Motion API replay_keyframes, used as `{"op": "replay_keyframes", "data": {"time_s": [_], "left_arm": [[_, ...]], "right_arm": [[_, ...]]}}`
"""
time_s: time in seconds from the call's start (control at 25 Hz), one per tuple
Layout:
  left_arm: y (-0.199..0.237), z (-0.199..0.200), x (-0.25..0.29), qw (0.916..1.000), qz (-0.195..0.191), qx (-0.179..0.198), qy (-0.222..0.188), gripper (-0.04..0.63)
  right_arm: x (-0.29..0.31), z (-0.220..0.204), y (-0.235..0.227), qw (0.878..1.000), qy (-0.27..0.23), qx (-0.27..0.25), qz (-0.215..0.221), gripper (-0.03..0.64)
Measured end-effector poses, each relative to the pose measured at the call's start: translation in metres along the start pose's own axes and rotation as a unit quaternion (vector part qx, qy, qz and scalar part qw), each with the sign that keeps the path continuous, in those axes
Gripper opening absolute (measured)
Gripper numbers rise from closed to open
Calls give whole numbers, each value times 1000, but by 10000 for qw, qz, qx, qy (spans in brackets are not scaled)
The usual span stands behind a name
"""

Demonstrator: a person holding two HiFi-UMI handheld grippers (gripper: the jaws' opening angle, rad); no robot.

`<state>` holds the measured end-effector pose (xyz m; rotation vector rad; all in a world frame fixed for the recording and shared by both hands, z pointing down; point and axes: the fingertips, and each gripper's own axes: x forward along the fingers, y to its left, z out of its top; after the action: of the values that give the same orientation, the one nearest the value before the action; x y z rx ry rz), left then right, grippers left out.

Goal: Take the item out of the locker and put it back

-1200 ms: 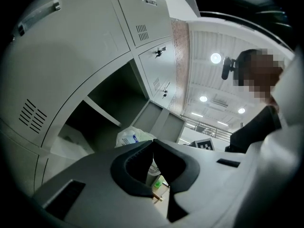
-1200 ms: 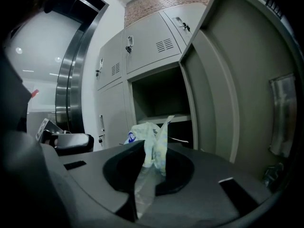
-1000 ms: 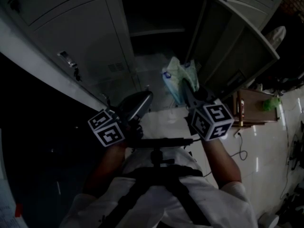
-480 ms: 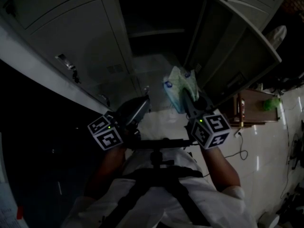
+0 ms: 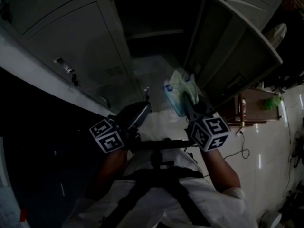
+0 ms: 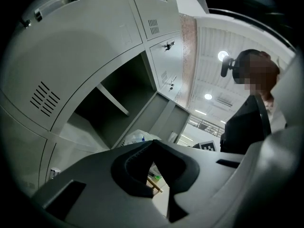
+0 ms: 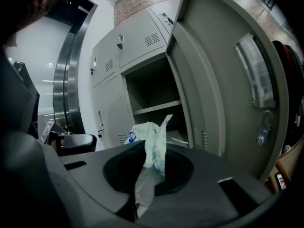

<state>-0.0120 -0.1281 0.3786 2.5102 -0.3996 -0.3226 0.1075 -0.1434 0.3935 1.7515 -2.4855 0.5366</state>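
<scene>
A crumpled white and pale-green plastic bag with a blue mark hangs in front of the open locker compartment. My right gripper is shut on it. In the right gripper view the bag stands up between the closed jaws of the right gripper, with the locker's shelf behind it. My left gripper hangs to the left of the bag, below the closed locker doors. In the left gripper view the left gripper has its jaw tips together with nothing between them, and the bag shows just past them.
The locker door stands swung open to the right, close beside the bag. Closed locker doors with handles fill the left. A small wooden table with a green thing stands at the right, and a cable lies on the pale floor.
Both grippers have sunk a little in front of the locker, and the bag has come down with the right one. Neither grip has changed.
</scene>
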Motion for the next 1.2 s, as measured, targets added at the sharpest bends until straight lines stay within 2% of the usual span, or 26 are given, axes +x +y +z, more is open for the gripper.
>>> {"op": "replay_keyframes", "data": {"time_s": [0.28, 1.04, 1.2], "left_arm": [[-3, 2, 5, 9997, -183, -137, -69, -8], [8, -2, -16, 9986, -123, -515, -90, -8], [6, 1, -19, 9987, -222, -458, -39, -8]], "right_arm": [[3, 0, -1, 10000, 39, -5, -3, 14], [12, -14, 10, 9997, 202, 80, -146, 14], [15, -5, 12, 9997, 79, 7, -239, 15]]}}
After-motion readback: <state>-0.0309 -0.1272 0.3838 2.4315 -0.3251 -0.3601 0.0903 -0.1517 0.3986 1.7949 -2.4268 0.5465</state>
